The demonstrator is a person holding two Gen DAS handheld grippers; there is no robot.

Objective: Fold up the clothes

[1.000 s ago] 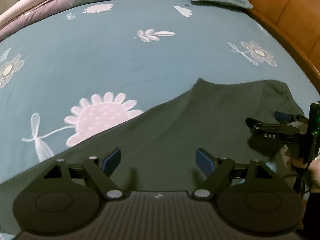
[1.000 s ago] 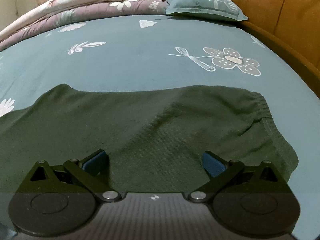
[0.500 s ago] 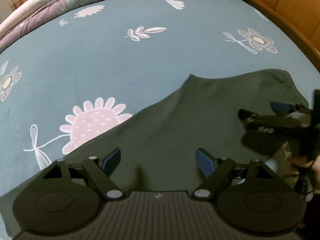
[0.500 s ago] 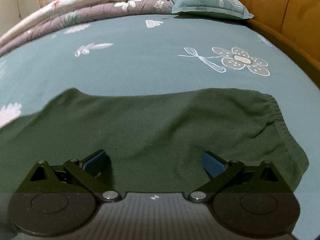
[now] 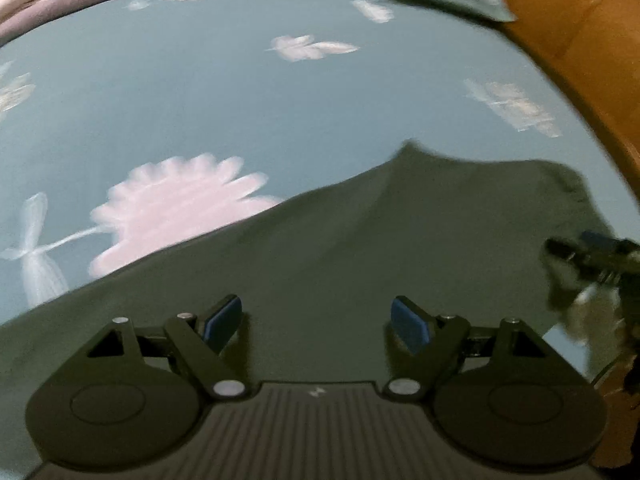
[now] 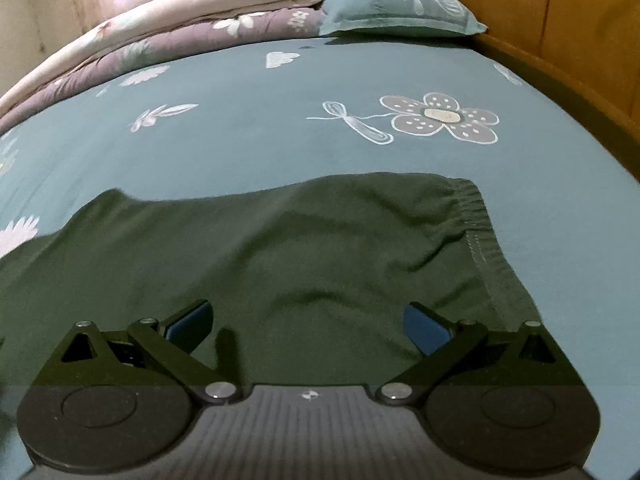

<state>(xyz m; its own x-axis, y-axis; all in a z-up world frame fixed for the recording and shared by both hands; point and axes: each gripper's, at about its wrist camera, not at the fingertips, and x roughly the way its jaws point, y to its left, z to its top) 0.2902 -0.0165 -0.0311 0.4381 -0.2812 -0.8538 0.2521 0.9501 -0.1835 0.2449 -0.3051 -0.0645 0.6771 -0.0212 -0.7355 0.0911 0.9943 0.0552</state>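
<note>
both claws, left claw (image 5: 318, 322) and right claw (image 6: 306, 322), hover spread apart over dark green trousers (image 6: 280, 256) (waistband at right) lying on the bed (image 6: 280, 120), seemingly positioned for gripping.

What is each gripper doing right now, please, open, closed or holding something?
Left gripper: open, holding nothing, above the dark green garment.
Right gripper: open, holding nothing, above the same garment.

Both low, sharing green garment (image 5: 400, 240)
</note>
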